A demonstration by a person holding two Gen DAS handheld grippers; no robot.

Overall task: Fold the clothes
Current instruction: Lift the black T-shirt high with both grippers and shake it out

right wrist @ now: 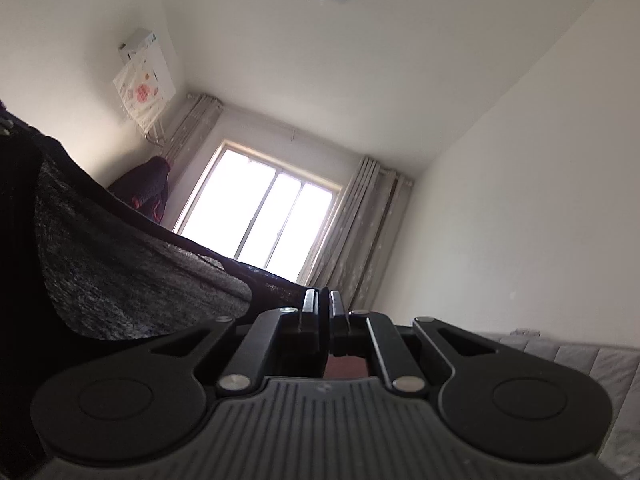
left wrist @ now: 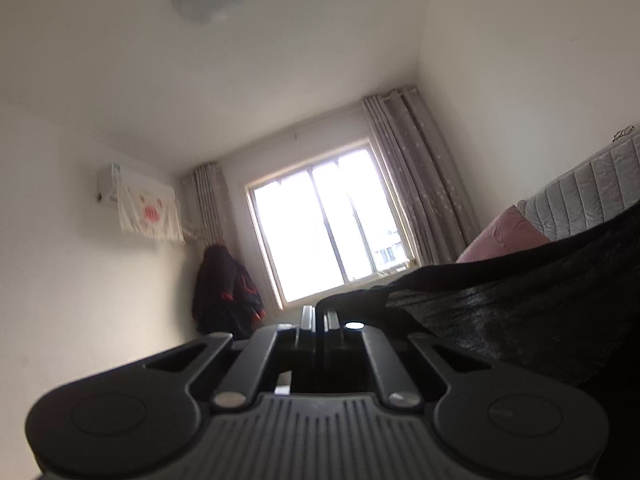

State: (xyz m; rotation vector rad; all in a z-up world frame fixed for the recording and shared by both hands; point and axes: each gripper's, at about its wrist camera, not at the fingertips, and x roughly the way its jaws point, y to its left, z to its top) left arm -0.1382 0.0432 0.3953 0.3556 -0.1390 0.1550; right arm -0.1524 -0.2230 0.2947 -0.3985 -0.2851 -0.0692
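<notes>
Both tongs [left wrist: 320, 314] [right wrist: 324, 300] apparently pinch dark garment [left wrist: 520, 312]

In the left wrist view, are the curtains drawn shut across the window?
No: the curtains hang gathered at either side, leaving the bright window fully uncovered.

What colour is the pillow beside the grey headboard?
Dusty pink; the pillow shows best in the left wrist view.
</notes>
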